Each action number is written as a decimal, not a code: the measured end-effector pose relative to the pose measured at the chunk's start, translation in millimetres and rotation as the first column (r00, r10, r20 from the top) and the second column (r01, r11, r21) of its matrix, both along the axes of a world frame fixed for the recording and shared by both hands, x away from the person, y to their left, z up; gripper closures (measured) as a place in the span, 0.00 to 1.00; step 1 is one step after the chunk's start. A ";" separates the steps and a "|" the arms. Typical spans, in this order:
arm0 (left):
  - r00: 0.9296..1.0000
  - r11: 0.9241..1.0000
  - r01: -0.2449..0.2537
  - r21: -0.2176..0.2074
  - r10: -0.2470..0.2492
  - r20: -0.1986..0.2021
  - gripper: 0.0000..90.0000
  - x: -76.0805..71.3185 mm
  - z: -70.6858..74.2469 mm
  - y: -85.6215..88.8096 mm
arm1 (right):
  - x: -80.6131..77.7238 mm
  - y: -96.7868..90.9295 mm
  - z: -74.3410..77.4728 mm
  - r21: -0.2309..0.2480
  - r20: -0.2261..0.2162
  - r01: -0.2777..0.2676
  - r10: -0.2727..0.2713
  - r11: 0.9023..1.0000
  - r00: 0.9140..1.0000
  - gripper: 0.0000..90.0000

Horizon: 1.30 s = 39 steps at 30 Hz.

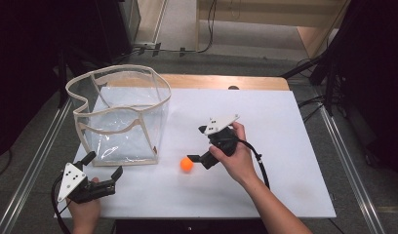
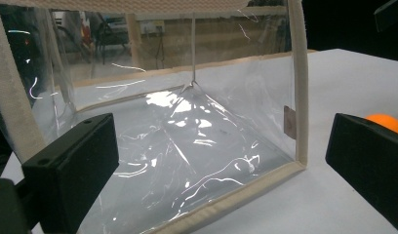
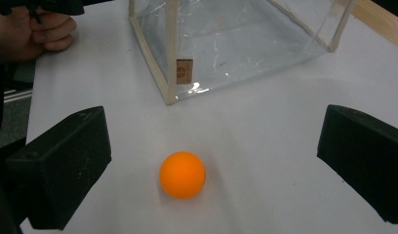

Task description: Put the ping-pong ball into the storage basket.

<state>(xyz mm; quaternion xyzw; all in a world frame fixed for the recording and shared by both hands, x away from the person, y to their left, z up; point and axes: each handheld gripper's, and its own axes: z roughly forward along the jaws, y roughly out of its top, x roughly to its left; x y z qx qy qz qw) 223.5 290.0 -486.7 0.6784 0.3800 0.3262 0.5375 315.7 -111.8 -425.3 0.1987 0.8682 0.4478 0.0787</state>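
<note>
Ball [image 1: 187, 164] on the counter [image 1: 285, 146], orange, sitting on the white top a little in from the near edge and just off the near right corner of the clear bag [image 1: 121, 114]. Your right gripper [image 1: 203, 145] hangs right beside it, jaws spread wide and holding nothing; in the right gripper view the orange ball [image 3: 182, 174] lies on the counter between the two black jaws, closer to the left one, touching neither. Beyond it in that view stands the clear plastic bag [image 3: 226, 44] with its cream fabric edging and a small brown tag on the corner seam.

Over at the near left corner of the counter you have the left gripper [image 1: 103, 165], jaws wide apart too, nothing in them. The left gripper view looks straight into the bag's transparent side [image 2: 187, 126], upright and open at the top, with the ball [image 2: 385, 123] peeking out above the right jaw, well apart from it. The bag stands on the left half of the counter, toward the far edge. Your left hand [image 3: 26, 34] shows in the right gripper view's top left corner.
</note>
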 end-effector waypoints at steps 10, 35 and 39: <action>1.000 1.000 0.002 0.000 -0.002 0.000 0.00 0.0 0.1 0.1 | 3.7 9.0 -0.5 -0.035 -0.024 -0.025 0.024 0.999 0.999 0.00; 1.000 1.000 0.003 -0.007 -0.003 0.001 0.00 0.0 0.1 0.4 | 11.0 35.1 -11.8 -0.170 -0.150 -0.123 0.098 0.978 0.984 0.00; 1.000 1.000 0.003 -0.007 -0.003 0.001 0.00 0.0 0.1 0.4 | 12.2 39.8 -16.8 -0.203 -0.172 -0.159 0.125 0.966 0.977 0.00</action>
